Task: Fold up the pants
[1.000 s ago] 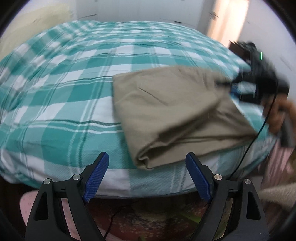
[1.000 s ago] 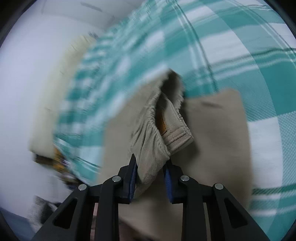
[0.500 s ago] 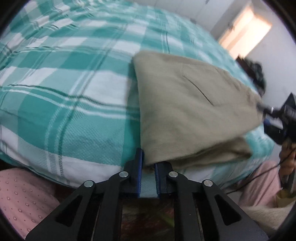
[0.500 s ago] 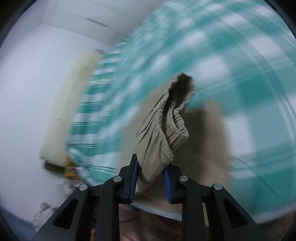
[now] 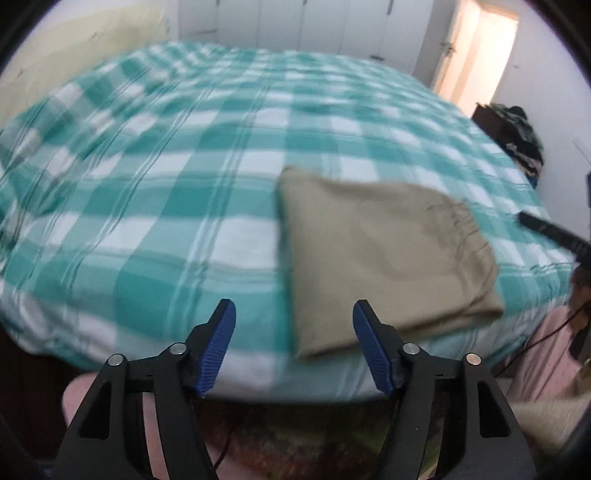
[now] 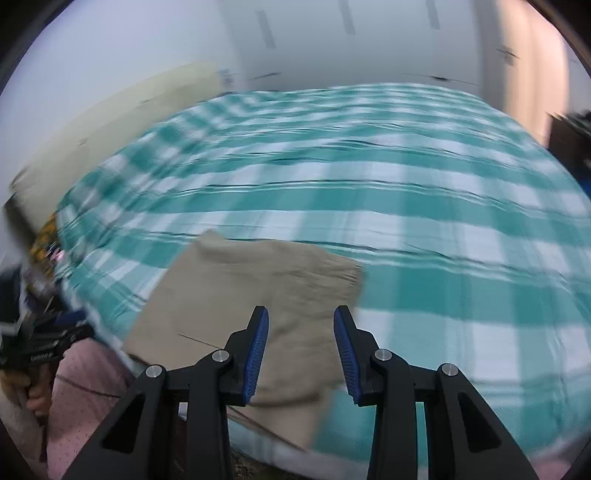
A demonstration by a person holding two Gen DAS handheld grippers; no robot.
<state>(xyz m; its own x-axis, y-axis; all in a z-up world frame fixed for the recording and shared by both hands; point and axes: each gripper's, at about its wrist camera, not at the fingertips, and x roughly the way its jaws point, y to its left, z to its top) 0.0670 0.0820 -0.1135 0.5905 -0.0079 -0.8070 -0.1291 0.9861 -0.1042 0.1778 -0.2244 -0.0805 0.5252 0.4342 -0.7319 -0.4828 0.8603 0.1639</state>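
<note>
The tan pants (image 5: 384,254) lie folded into a flat rectangle near the front edge of the bed; they also show in the right wrist view (image 6: 251,306). My left gripper (image 5: 293,350) is open and empty, held just off the bed edge to the left of the pants' near corner. My right gripper (image 6: 300,350) is open and empty, hovering above the near end of the folded pants. A black part of the right gripper (image 5: 550,232) shows at the right edge of the left wrist view.
The bed is covered with a teal and white checked sheet (image 5: 184,177). White cupboards (image 5: 295,26) stand behind it and a lit doorway (image 5: 480,51) is at the back right. A dark pile (image 5: 517,129) sits on furniture to the right. Pink clothing (image 6: 85,387) shows low left.
Both grippers have let go of the pants and opened. Both have drawn back from the cloth, and the pants now lie flat and folded on the bed.
</note>
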